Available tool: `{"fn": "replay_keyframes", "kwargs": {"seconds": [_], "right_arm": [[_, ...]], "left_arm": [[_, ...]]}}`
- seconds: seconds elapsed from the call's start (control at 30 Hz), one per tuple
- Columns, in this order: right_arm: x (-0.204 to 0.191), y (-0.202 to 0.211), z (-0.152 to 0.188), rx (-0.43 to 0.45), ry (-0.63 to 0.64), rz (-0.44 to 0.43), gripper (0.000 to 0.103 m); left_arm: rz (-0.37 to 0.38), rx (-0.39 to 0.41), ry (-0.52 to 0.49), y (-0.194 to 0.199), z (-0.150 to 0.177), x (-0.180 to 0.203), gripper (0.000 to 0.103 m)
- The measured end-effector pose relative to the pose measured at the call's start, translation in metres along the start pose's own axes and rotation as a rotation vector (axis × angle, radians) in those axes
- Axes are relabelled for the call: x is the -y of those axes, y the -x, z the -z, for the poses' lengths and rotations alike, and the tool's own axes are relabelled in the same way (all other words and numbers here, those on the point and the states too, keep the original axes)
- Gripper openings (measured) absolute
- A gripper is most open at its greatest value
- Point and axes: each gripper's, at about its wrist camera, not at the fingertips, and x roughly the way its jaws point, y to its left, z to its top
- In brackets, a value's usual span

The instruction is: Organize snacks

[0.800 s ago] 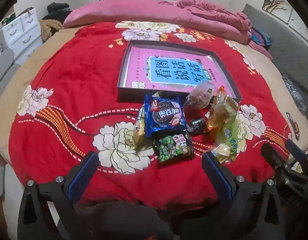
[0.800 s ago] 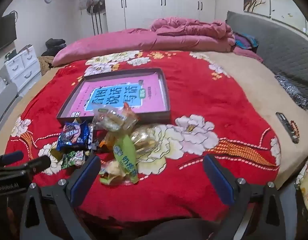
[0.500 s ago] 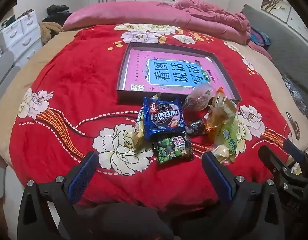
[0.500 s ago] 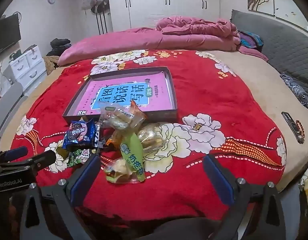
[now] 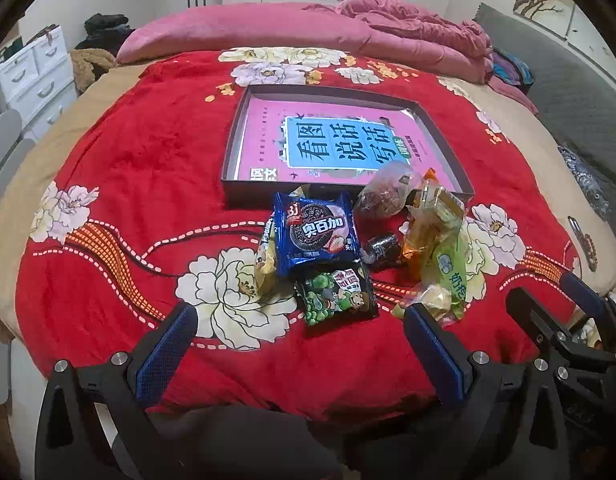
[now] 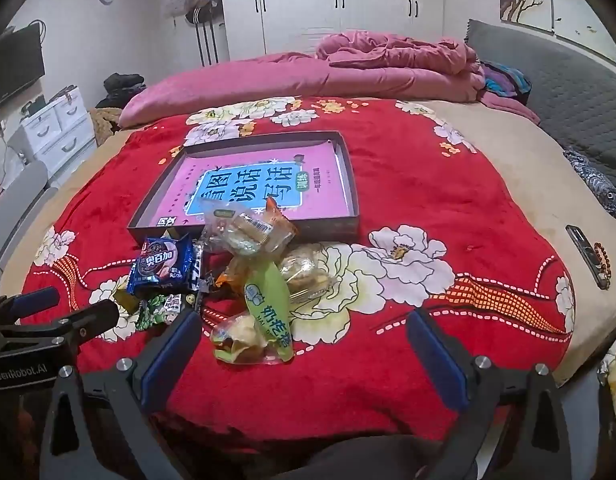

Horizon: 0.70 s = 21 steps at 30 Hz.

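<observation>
Several snack packets lie in a heap on the red flowered blanket, just in front of a shallow dark box (image 5: pixel 232 140) (image 6: pixel 354 184) lined with a pink book. A blue cookie pack (image 5: pixel 314 234) (image 6: pixel 161 266) sits at the heap's left, a green pea pack (image 5: pixel 335 296) (image 6: pixel 157 312) below it, and a light green pouch (image 5: pixel 448 272) (image 6: pixel 267 308) with clear-wrapped cakes (image 6: pixel 249 230) at the right. My left gripper (image 5: pixel 297 326) stands open near the bed's front edge, short of the heap. My right gripper (image 6: pixel 303 328) is open too, empty, its left finger beside the pouch.
A pink quilt (image 6: pixel 348 68) and pillow lie at the back of the bed. A dark remote (image 6: pixel 586 248) with a bead bracelet lies at the right edge. White drawers (image 6: pixel 55 128) stand at the left, wardrobes behind. Bare blanket stretches left and right of the heap.
Both views have tilted up slightly and edged closer to the bed, so the snack heap sits a little lower and larger. Both grippers stay open and empty.
</observation>
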Motion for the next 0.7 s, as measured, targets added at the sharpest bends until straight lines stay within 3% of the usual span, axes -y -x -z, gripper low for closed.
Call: {"fn": "replay_keyframes", "kwargs": {"seconds": [0.7], "right_arm": [[0.0002,-0.0017,0.0007,-0.006,0.001,0.001,0.103]], "left_arm": [[0.003,0.001,0.000,-0.0003,0.0003,0.0004,0.102]]}}
